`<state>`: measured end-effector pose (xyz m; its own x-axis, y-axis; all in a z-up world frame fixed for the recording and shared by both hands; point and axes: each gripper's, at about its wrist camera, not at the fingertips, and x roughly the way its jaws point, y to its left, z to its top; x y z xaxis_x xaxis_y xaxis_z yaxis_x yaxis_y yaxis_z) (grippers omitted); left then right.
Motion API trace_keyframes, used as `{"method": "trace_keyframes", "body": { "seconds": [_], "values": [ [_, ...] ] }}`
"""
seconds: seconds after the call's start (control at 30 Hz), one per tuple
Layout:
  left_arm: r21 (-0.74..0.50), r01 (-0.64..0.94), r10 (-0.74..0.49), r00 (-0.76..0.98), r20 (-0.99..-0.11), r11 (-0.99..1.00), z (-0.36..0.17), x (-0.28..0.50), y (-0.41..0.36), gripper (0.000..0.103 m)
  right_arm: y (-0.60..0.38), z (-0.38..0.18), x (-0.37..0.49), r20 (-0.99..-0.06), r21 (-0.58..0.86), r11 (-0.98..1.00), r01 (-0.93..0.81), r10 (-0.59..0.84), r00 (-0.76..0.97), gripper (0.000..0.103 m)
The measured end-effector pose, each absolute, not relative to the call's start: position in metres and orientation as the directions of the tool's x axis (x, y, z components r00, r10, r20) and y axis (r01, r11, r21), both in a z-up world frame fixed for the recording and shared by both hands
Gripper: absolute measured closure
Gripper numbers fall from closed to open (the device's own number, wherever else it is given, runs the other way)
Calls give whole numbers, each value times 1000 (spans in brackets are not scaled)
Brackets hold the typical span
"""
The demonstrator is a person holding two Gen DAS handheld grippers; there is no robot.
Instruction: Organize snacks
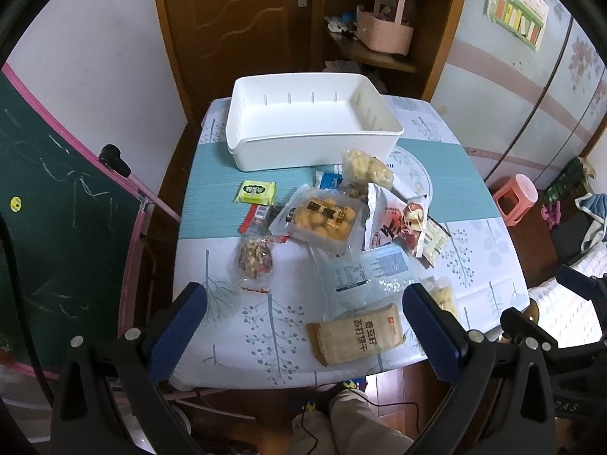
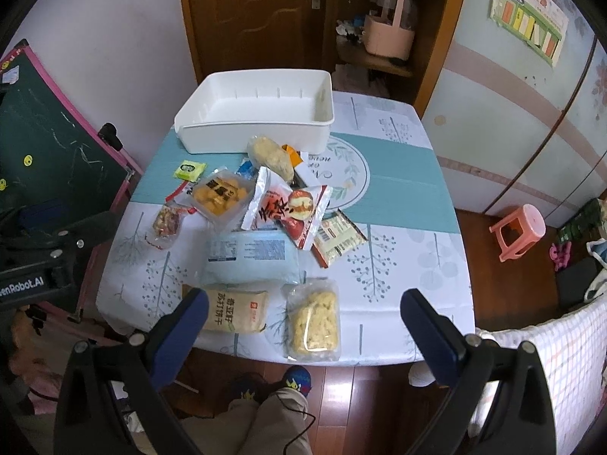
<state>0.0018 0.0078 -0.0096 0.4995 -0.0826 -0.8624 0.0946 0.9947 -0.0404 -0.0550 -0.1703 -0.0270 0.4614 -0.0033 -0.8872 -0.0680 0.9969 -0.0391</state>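
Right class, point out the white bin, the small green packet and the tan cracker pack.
white bin [image 1: 315, 149], left wrist view, on its front wall.
small green packet [image 1: 255, 192], left wrist view, on the packet's middle.
tan cracker pack [image 2: 236, 311], right wrist view, on its printed face.

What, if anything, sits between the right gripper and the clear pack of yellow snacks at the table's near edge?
Nothing visible. The right gripper hangs open above the near edge, and the clear pack of yellow snacks lies flat between its fingers in that view, uncovered. The tan cracker pack lies beside it on the left, apart.
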Motion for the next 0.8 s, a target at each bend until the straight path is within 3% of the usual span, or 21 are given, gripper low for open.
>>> {"method": "trace_keyframes", "body": {
  "seconds": [0.4, 0.8],
  "values": [
    [-35, 145, -100, 472, -876, 989, -21, 7, 0, 0, -177, -47, -52, -905, -31, 999, -36, -13, 426, 2],
    [-53, 309, -186, 420, -888, 950, -61, 7, -7, 0, -194, -81, -46, -929, -5, 1000, 3, -5, 371, 2]
  ]
}}
